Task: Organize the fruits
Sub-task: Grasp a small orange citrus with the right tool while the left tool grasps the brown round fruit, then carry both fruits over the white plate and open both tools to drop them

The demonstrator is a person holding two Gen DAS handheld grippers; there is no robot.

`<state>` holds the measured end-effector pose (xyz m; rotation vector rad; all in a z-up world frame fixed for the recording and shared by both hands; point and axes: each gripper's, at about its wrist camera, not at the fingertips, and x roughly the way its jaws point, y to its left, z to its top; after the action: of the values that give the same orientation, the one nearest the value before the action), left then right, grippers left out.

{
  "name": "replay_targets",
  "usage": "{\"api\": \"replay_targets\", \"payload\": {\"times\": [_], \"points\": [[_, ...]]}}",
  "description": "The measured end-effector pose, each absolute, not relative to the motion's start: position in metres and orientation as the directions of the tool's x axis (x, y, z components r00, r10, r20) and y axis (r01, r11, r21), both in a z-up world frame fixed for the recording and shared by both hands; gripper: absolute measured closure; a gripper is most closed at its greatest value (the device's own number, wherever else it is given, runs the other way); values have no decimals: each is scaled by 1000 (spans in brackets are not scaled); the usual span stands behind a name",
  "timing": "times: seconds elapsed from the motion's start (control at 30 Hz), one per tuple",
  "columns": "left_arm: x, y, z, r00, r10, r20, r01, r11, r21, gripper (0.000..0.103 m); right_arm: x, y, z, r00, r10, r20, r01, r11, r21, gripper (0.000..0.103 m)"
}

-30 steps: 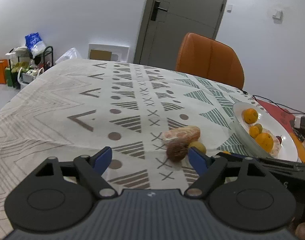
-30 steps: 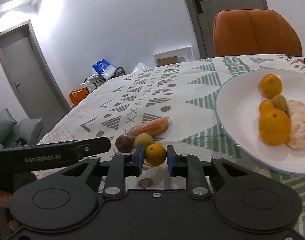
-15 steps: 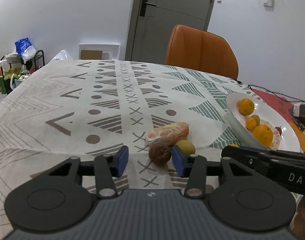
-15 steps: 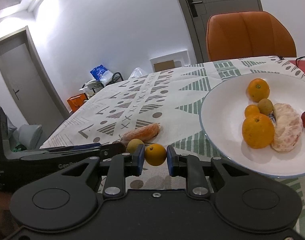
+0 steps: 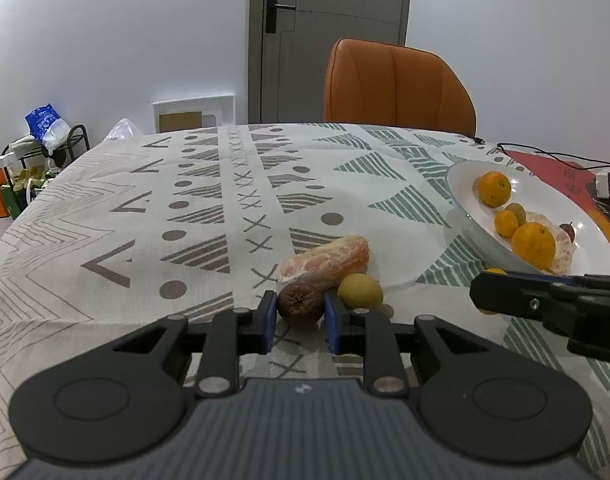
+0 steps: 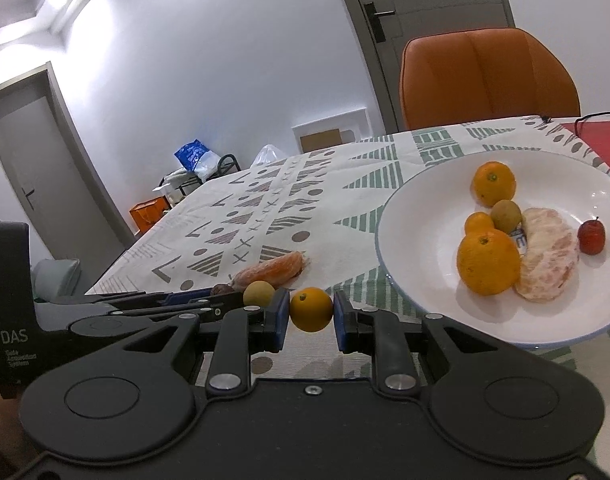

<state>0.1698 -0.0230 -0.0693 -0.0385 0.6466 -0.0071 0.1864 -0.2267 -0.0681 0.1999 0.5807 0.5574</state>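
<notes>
Six fruits fill our plate (image 6: pixel 405 280). Our right gripper (image 6: pixel 308 316) clasps a small orange (image 6: pixel 311 309), our left gripper (image 5: pixel 297 320) a brown fruit (image 5: pixel 300 309); two lie unplaced.

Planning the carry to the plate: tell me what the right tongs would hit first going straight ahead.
Probably the tablecloth: the right tongs, shut on a small orange, point past the white plate, whose rim lies to their right. Depth is unclear.
</notes>
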Motion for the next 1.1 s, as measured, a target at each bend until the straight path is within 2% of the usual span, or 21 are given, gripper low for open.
{"api": "replay_targets", "payload": {"times": [0.43, 1.1], "points": [[159, -33, -49, 835, -31, -549, 12, 999, -37, 80, 181, -252, -61, 737, 524, -427, -408, 848, 338, 81], [172, -83, -33, 852, -122, -508, 119, 992, -39, 80, 181, -308, -61, 811, 420, -407, -286, 892, 350, 81]]}}
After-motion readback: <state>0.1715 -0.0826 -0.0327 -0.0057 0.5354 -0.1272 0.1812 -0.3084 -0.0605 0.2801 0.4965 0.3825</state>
